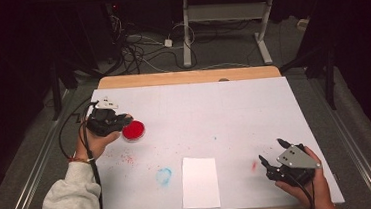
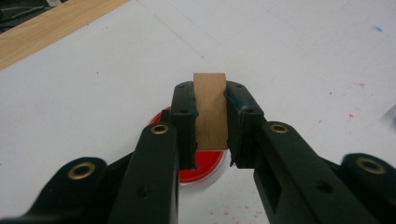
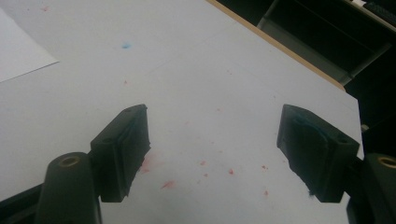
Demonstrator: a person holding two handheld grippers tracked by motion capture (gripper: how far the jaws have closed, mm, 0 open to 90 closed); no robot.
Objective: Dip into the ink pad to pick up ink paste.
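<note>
My left gripper (image 1: 124, 120) hangs over the left part of the white table, shut on a small upright wooden block (image 2: 211, 109). Its black pads press on both sides of the block. Just below it a round dish of red ink (image 1: 133, 131) rests on the table; the same red dish (image 2: 205, 168) lies under the block in the left gripper view. Whether the block touches the ink is hidden. At the table's front right my right gripper (image 1: 270, 151) is open. Between the jaws of that right gripper (image 3: 215, 135) there is only bare table.
A white sheet of paper (image 1: 200, 182) lies at the front middle, with a blue smudge (image 1: 163, 175) to its left and a red smudge (image 1: 254, 166) to its right. Red specks dot the tabletop (image 1: 224, 111). A wooden strip (image 1: 186, 77) borders the far edge.
</note>
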